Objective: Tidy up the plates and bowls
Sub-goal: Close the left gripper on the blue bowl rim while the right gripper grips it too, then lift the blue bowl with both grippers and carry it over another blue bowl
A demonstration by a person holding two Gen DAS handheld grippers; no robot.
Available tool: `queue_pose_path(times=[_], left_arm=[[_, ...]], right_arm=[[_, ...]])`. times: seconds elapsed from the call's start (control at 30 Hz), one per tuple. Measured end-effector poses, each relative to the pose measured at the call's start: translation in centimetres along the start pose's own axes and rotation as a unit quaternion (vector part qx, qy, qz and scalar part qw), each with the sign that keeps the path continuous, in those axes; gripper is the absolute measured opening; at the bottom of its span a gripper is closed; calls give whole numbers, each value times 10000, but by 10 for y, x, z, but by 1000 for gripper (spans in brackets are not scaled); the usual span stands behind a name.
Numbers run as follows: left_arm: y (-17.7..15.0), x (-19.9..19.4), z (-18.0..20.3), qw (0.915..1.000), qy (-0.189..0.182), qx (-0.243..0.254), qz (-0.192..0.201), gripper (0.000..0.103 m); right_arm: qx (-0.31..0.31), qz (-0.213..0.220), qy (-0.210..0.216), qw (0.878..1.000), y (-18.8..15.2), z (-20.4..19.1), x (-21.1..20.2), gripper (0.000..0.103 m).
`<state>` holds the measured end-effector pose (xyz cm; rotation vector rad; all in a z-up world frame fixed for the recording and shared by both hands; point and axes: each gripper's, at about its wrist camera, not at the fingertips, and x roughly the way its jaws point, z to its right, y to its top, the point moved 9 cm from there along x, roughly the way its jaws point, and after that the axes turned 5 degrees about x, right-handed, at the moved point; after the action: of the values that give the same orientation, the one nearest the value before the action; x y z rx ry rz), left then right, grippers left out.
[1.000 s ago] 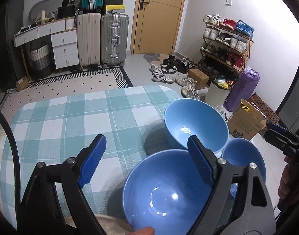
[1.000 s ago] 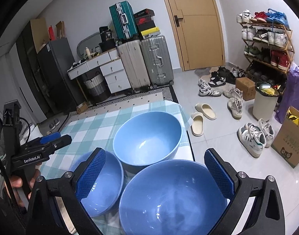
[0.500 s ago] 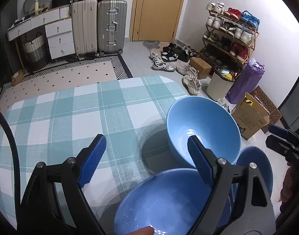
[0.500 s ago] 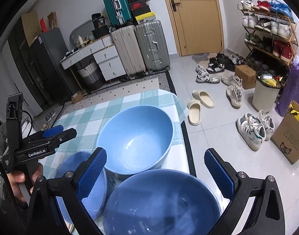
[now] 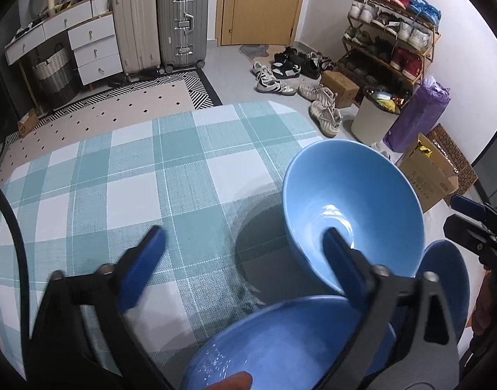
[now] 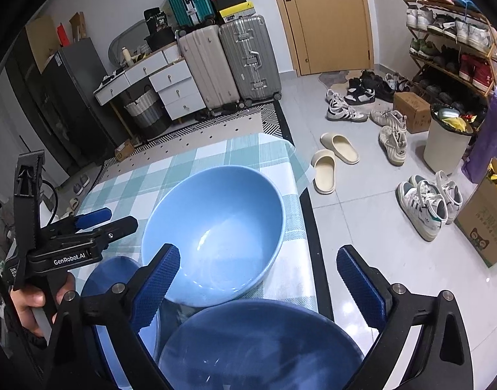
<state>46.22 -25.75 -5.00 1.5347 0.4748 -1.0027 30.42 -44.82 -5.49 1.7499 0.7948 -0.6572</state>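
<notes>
Both left gripper point(image 5: 243, 253) jaws have just opened wider.

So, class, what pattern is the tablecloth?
Teal-and-white check tablecloth, clearest in the left wrist view.

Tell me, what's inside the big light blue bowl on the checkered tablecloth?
Nothing that shows. The light blue bowl looks empty, with only shiny light spots on its bottom. The right gripper finger covers a small piece of its near side, so that bit stays hidden.
</notes>
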Motion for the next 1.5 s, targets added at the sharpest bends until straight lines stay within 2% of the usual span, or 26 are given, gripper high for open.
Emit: queue_pose_path(times=[0.37, 0.47, 0.53, 0.77, 0.83, 0.93, 1.0, 1.13, 1.23, 1.3, 1.4, 1.5], left_arm=[[1, 19, 3, 9997, -3, -2, -228, 102], [1, 24, 6, 9996, 5, 39, -284, 102], [1, 26, 8, 9995, 1, 50, -319, 102], [1, 32, 16, 9991, -73, 124, -397, 102], [1, 33, 17, 9990, -119, 126, -414, 100], [0, 35, 20, 9987, -210, 133, -452, 93], [-1, 36, 24, 9980, -334, 185, -499, 83], [-4, 37, 30, 9977, -362, 263, -507, 69], [-5, 37, 33, 9976, -368, 294, -509, 55], [-7, 39, 35, 9971, -427, 295, -556, 39], [-7, 39, 39, 9963, -598, 296, -534, 27], [-7, 37, 44, 9963, -603, 396, -458, 17]], right_arm=[[-36, -169, -6, 9999, 1, -2, 19, 99], [-39, -242, 24, 9997, 0, -2, 23, 91], [-61, -295, 7, 9995, -1, -1, 25, 80], [-69, -398, 117, 9991, -3, -2, 32, 70], [-91, -396, 110, 9991, -3, -2, 34, 64], [-138, -437, 122, 9989, -4, -4, 36, 59], [-172, -436, 84, 9989, -5, -5, 38, 55], [-114, -421, 12, 9990, -4, -1, 40, 46], [-56, -459, 6, 9989, -4, 2, 40, 40], [-47, -501, -17, 9987, -6, 3, 42, 37], [-77, -527, -61, 9986, -8, 4, 44, 31], [-86, -518, -143, 9985, -9, 6, 45, 24]])
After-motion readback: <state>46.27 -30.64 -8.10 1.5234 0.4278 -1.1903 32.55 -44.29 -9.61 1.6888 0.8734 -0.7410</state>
